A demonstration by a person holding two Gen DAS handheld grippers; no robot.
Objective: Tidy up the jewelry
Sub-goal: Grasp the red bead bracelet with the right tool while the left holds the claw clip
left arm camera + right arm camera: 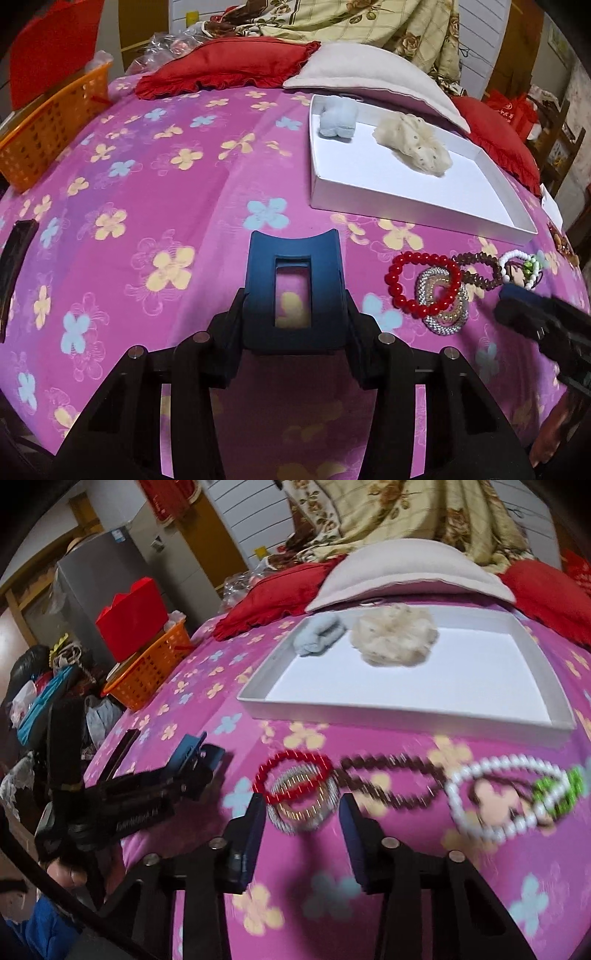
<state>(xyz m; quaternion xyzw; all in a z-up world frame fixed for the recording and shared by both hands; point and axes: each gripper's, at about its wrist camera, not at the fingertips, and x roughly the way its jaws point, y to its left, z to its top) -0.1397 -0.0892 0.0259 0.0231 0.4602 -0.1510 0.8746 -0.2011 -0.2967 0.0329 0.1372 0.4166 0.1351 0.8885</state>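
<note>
My left gripper (293, 317) is shut on a dark blue hair clip (291, 254) with a rectangular window, held just above the pink flowered bedspread. On the bedspread to its right lie a red bead bracelet (397, 288), a silver bangle (443, 325), a brown bead bracelet (480, 258) and a white bead bracelet (511, 254). My right gripper (301, 808) is open, its fingertips on either side of the silver bangle (295, 825) and the red bracelet (291, 755), not pressing them. This view is blurred. The white tray (406, 720) behind holds a blue scrunchie (317, 637) and a cream scrunchie (395, 638).
An orange basket (48, 140) stands at the bed's left edge, with a black flat object (14, 266) nearer on the left. Red pillows (221, 70) and a beige pillow (369, 70) lie behind the tray (406, 206). Clutter stands beside the bed on the left.
</note>
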